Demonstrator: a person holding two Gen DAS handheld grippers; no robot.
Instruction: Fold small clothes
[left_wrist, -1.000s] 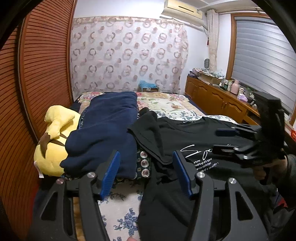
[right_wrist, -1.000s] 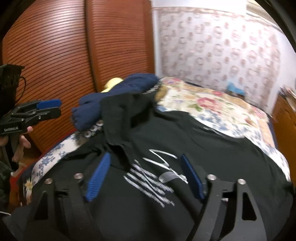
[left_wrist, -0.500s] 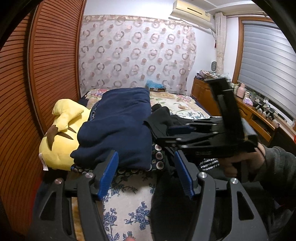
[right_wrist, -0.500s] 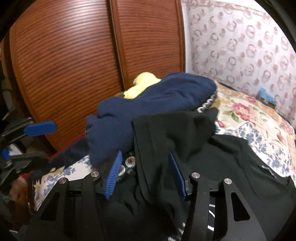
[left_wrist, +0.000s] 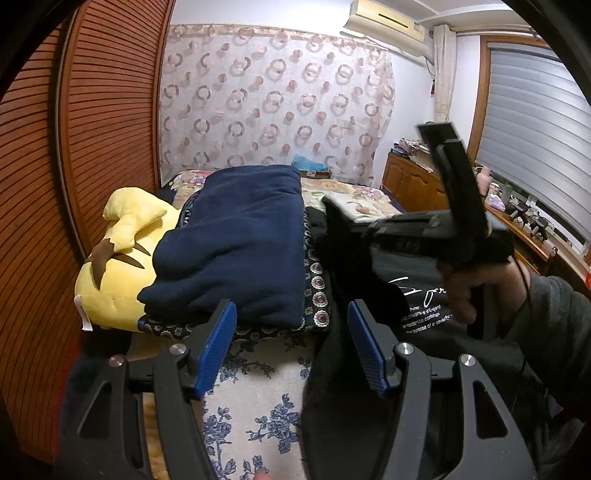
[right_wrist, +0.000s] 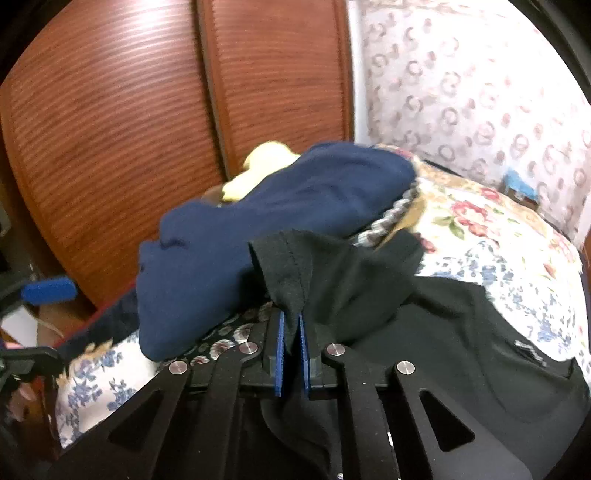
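Grasp step. Right claw (right_wrist: 291, 339) pinches a sleeve hem of the black T-shirt (right_wrist: 424, 332) — spread on the bed (right_wrist: 491, 236), navy blanket (right_wrist: 280, 206) at 11 o'clock. Left claw (left_wrist: 291, 347) gapes, seemingly empty. Next: carry the sleeve inward.

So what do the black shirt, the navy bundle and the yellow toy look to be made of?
Black shirt: thin matte knit, probably cotton jersey; stitched hem, soft drape, white print. Navy bundle: thick, fuzzy, likely fleece; rounded folds, no sheen. Yellow toy: plush with stuffing; puffy seams, sewn-on brown patches.
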